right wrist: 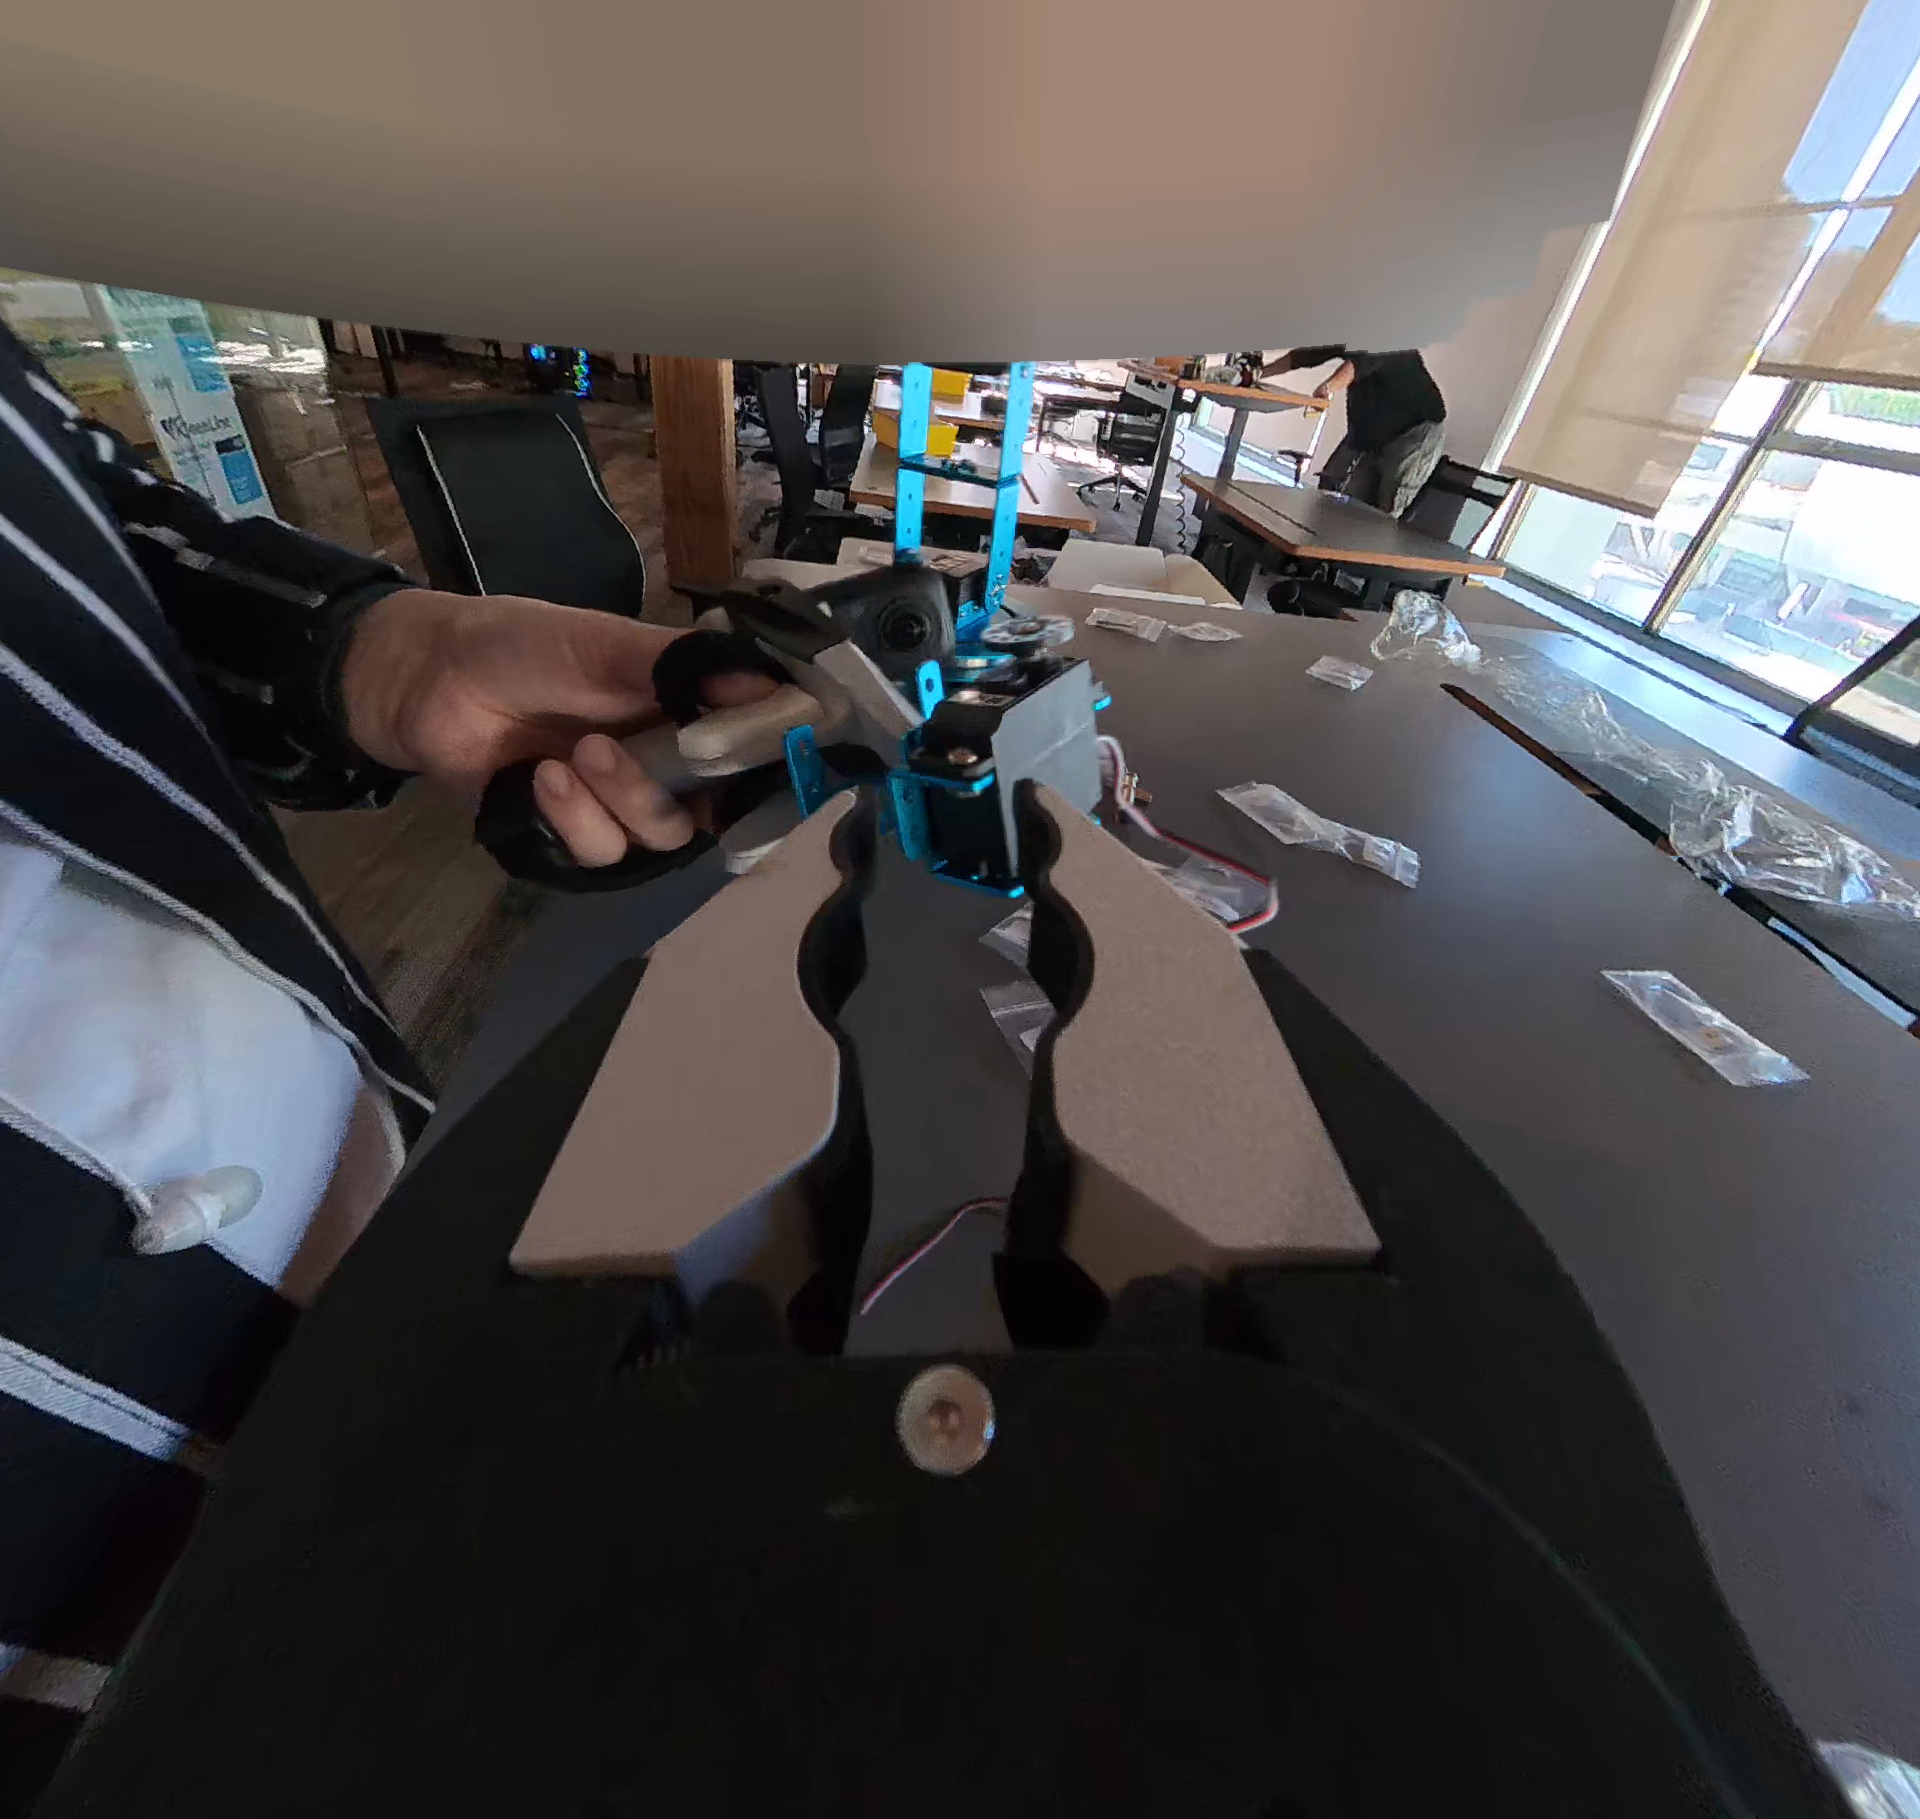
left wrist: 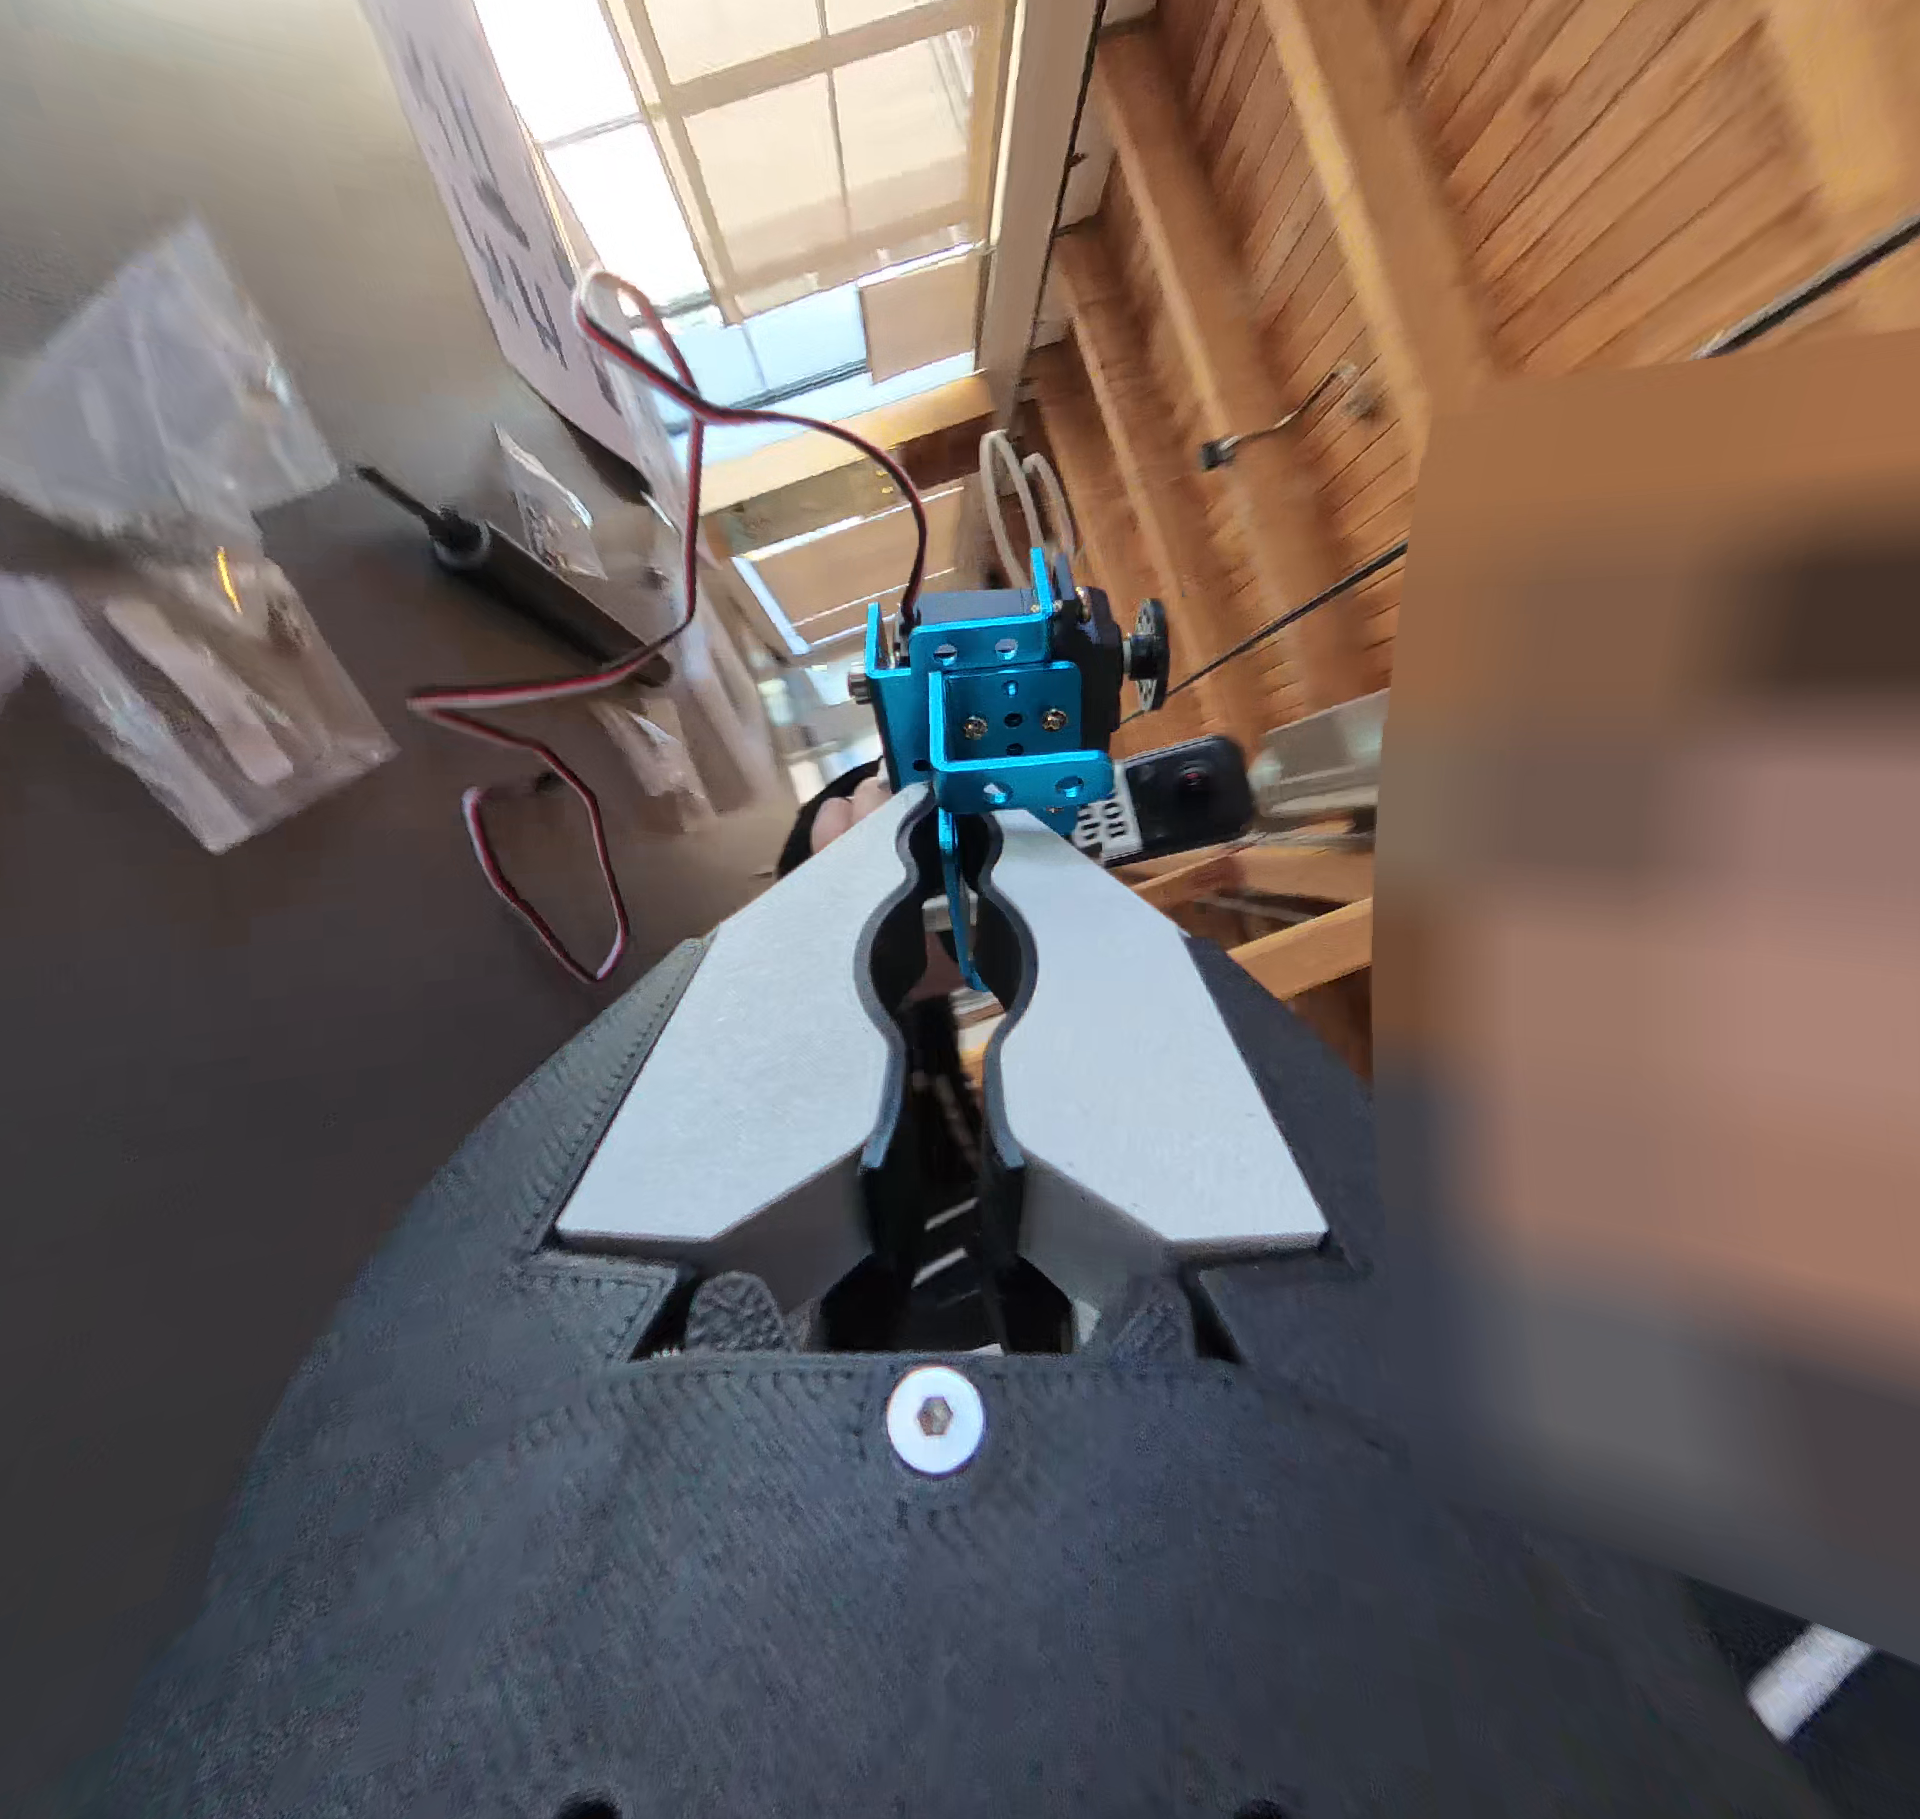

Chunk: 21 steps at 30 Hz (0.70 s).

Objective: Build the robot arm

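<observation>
Only the right wrist view shows the dark table (right wrist: 1455, 938) stretching wide to its far edge, scattered with clear bags (right wrist: 1314, 824). The left gripper (left wrist: 951, 813) pinches the blue bracket (left wrist: 961, 896) of the servo assembly (left wrist: 987, 689), lifted above the table; the right gripper (right wrist: 940, 813) stands spread around it

- My left gripper (left wrist: 948, 813) has matt grey plastic fingers (left wrist: 769, 1031) with a fine grain, set in a ribbed black printed body.
- Pinched between them: a glossy blue metal bracket (left wrist: 987, 730).
- Between my right gripper's (right wrist: 940, 803) tips: a black plastic servo (right wrist: 1023, 746), semi-matt.
- Beyond my right fingers, a smooth matt dark table (right wrist: 1507, 938) carries crinkly clear plastic bags (right wrist: 1314, 819).
- Past my left gripper, raw wooden planks (left wrist: 1455, 159).
</observation>
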Tool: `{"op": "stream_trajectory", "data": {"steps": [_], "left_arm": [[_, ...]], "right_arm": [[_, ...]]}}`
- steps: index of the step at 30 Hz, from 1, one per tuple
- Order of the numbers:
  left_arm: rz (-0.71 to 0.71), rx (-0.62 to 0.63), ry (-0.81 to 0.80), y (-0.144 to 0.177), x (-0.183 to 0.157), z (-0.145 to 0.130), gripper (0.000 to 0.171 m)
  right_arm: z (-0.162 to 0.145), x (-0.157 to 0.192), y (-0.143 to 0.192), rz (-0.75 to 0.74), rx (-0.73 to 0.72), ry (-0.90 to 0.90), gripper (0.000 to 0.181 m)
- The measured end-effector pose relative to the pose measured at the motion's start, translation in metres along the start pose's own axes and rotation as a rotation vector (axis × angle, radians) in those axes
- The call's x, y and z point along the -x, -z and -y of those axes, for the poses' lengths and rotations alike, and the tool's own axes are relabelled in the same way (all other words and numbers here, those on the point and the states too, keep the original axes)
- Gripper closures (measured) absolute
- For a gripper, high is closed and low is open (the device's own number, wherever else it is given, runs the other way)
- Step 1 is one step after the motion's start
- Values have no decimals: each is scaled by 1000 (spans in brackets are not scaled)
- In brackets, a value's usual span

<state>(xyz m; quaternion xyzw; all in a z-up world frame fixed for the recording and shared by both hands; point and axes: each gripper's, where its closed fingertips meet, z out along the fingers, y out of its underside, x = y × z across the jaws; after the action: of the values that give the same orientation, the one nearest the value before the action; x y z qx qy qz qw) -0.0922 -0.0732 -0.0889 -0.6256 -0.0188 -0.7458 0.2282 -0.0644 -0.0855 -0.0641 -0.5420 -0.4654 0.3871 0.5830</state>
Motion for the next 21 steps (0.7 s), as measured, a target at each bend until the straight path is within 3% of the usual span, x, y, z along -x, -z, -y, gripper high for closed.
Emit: {"op": "stream_trajectory", "data": {"steps": [6, 21], "left_arm": [[91, 62, -171, -2, 3, -5, 171], [190, 96, -262, 2, 23, -4, 171]], "right_arm": [[-13, 2, -6, 3, 46, 29, 153], [-32, -2, -13, 9, 95, -29, 140]]}}
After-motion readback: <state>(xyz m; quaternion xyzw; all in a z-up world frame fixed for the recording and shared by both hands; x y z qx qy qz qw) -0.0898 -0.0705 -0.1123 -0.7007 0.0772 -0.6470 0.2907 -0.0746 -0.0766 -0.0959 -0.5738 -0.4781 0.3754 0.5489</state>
